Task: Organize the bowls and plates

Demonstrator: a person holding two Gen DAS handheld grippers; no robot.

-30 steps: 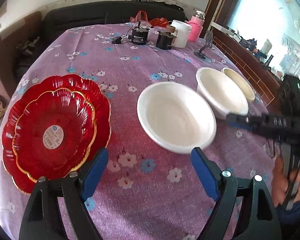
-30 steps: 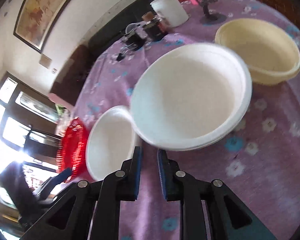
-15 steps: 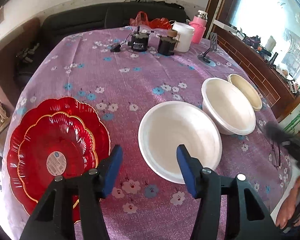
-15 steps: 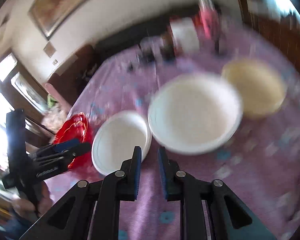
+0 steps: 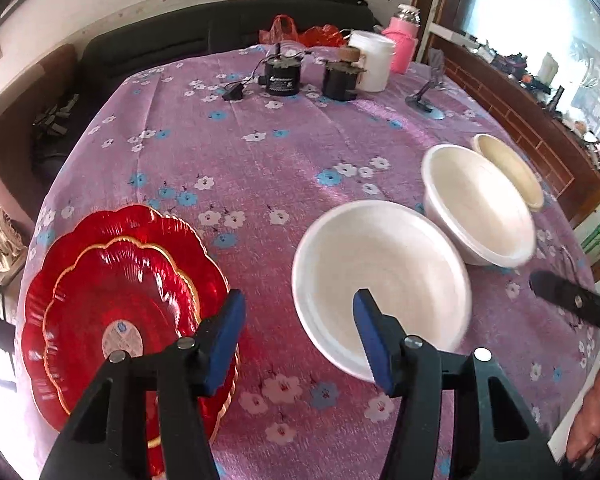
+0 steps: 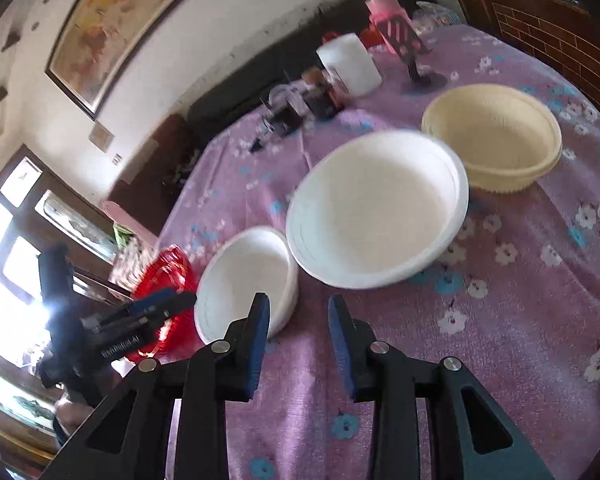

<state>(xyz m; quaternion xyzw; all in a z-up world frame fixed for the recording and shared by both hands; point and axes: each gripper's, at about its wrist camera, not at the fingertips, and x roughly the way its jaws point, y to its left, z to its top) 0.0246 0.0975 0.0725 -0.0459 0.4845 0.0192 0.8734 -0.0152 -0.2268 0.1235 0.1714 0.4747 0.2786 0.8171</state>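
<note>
A lived-in home dining room is showing here: a purple flowered tablecloth (image 5: 292,168) is covering the table ahead of the tongs, a dark sofa (image 5: 204,44) is sitting beyond it, and a framed painting (image 6: 112,20) is hanging on the wall up left.

Tablecloth (image 5: 284,160): purple, scattered white and blue flowers.
Stacked plates (image 5: 116,304), at near left edge of tablecloth: glossy red, ribbed, gold scalloped rims; round white sticker at centre.
Near bowl (image 5: 380,276), mid-tablecloth: plain white.
Second bowl (image 5: 480,208), beyond it: white.
Third bowl (image 6: 496,132), farthest along: pale cream.
Bottle (image 5: 402,42), at far edge of tablecloth: pink.
Tub (image 5: 372,60) beside bottle: white.
Gripper pads (image 5: 226,336): blue on black frames.
</note>
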